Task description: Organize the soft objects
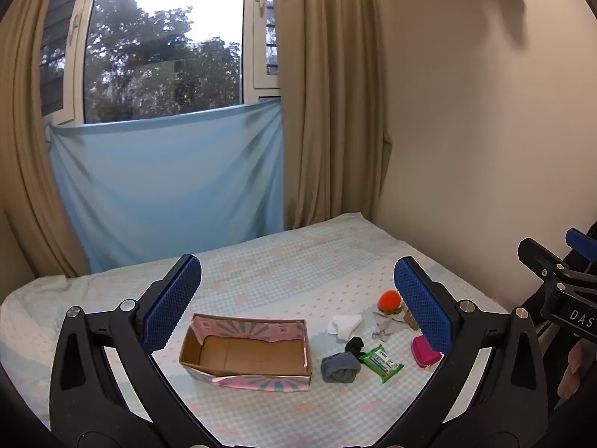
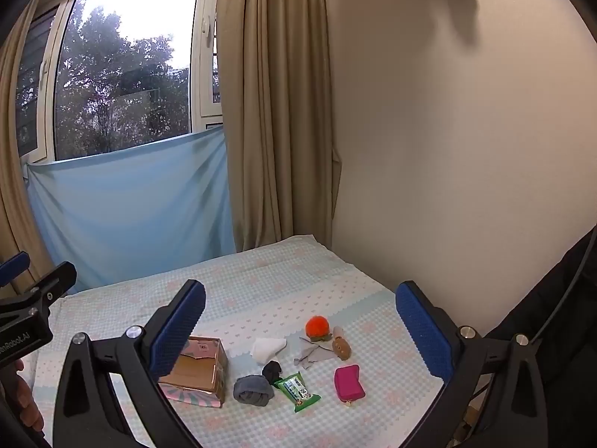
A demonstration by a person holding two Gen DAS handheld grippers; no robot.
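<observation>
Left wrist view: the left claw [image 1: 297,291] is spread wide and empty above the bed [image 1: 291,265]. The open cardboard box [image 1: 246,351] lies between its fingers, with the grey sock [image 1: 339,367], green packet [image 1: 382,363] and orange plush [image 1: 389,300] toward the right finger, whose pad hides part of the pink pouch [image 1: 421,352].

Right wrist view: the right claw [image 2: 300,311], equally spread and empty, frames the pouch [image 2: 349,381] whole, and a brown toy [image 2: 341,347] beside the plush; its left finger covers half the box.

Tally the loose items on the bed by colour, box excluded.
Grey: 2, rolled sock, flat cloth
Black: 1, sock
White: 1, cloth
Orange: 1, plush
Brown: 1, plush
Green: 1, packet
Pink: 1, pouch
Total: 8
</observation>
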